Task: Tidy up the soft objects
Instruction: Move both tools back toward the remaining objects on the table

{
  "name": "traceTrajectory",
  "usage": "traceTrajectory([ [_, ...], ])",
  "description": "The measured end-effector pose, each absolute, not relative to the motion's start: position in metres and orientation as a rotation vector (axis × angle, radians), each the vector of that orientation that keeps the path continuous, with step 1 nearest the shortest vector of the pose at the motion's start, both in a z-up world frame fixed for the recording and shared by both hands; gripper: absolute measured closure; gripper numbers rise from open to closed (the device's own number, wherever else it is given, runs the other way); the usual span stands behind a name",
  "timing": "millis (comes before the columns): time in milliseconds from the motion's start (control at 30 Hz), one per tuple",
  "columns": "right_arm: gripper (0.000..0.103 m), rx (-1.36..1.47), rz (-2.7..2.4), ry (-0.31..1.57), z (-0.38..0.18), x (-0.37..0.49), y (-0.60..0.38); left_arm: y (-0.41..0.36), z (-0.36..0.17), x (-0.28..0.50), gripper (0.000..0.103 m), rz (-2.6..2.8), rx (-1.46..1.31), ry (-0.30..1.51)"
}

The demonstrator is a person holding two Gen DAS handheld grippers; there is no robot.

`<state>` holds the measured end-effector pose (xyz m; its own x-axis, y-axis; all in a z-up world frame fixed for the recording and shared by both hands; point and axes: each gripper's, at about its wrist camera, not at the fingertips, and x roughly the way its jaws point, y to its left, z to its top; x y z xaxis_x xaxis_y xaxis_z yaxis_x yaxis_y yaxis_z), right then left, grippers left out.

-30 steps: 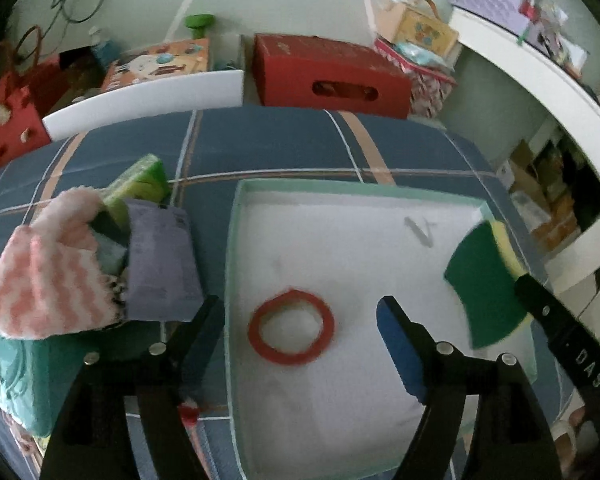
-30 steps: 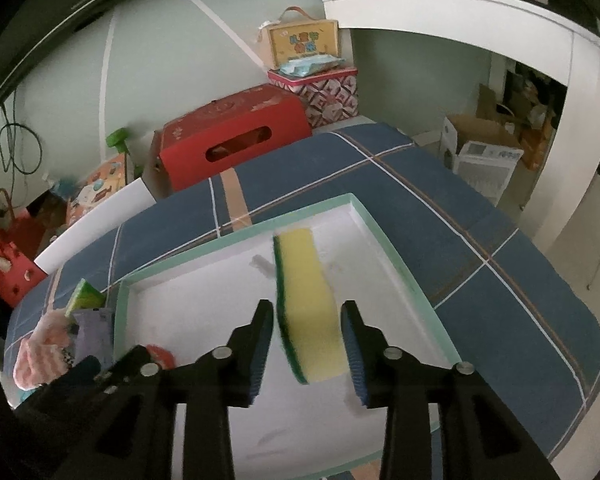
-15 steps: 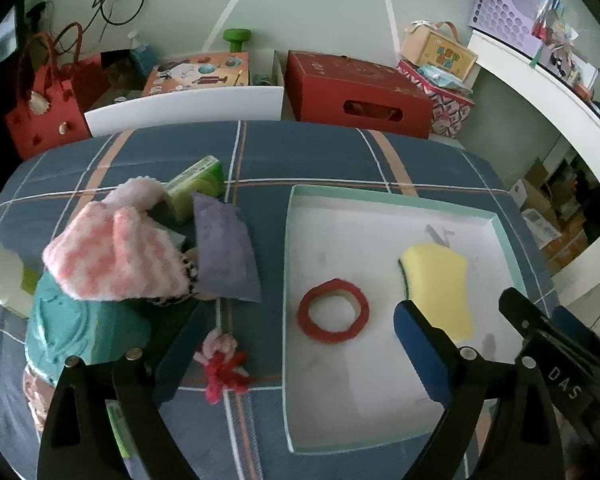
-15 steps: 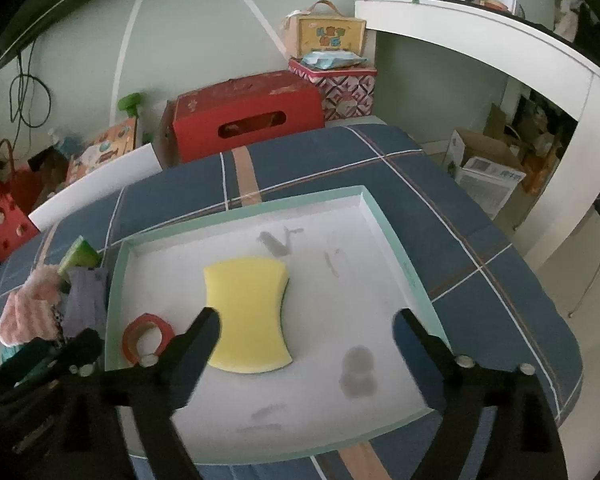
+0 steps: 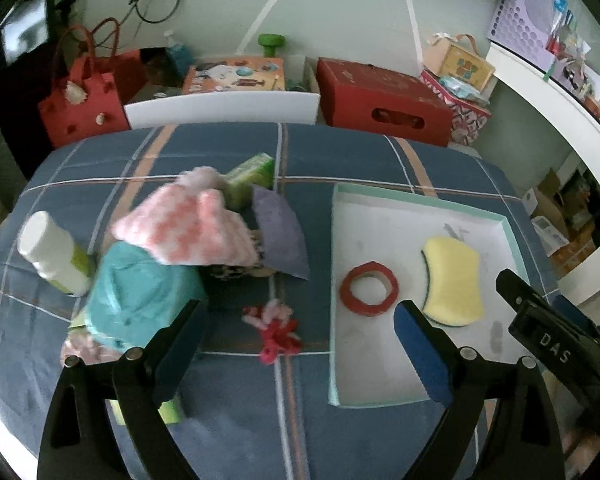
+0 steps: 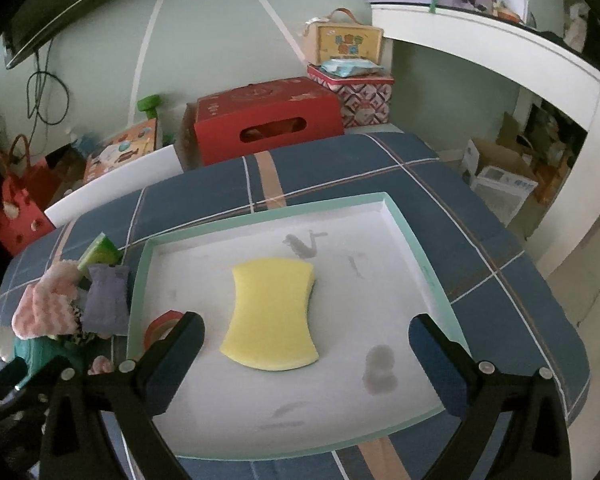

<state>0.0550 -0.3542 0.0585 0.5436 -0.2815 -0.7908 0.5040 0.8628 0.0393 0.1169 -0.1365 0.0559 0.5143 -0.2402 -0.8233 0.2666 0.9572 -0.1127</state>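
A yellow sponge [image 6: 272, 316] with a green underside lies flat inside the white tray [image 6: 420, 248] with a teal rim. My right gripper [image 6: 306, 328] hangs just above it; its jaws are opening, wide apart, with nothing pressed between them. A red ring [image 5: 368, 290] lies in the tray left of the sponge [image 5: 452, 280]. My left gripper [image 5: 300, 320] stands open over the tray's left rim [image 5: 332, 280], holding nothing. Left of the tray is a pile: a pink-and-white cloth [image 5: 188, 224], a purple cloth [image 5: 278, 240], a teal cloth [image 5: 140, 288], a green sponge [image 5: 248, 176]. A red-pink yarn tuft [image 5: 276, 328] lies nearby.
A white bottle [image 5: 52, 256] lies at the table's left. Behind the blue checked table stand a red box [image 5: 380, 100], a white chair back [image 5: 220, 108], a red bag [image 5: 80, 104] and a patterned tin [image 6: 364, 96]. A white counter [image 6: 540, 52] curves along the right.
My right gripper has opened and let go of the yellow sponge, which now lies flat in the tray. My left gripper has opened wider and drawn back and up, showing more of the pile.
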Motion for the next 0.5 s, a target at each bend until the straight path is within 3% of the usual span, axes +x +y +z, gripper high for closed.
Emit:
traceTrajectory([
  [500,0.000,0.280,-0.244,0.811,0.068,0.062,-0.297,-0.021,0.067,0.123,0.008,-0.109,-0.136,0.943],
])
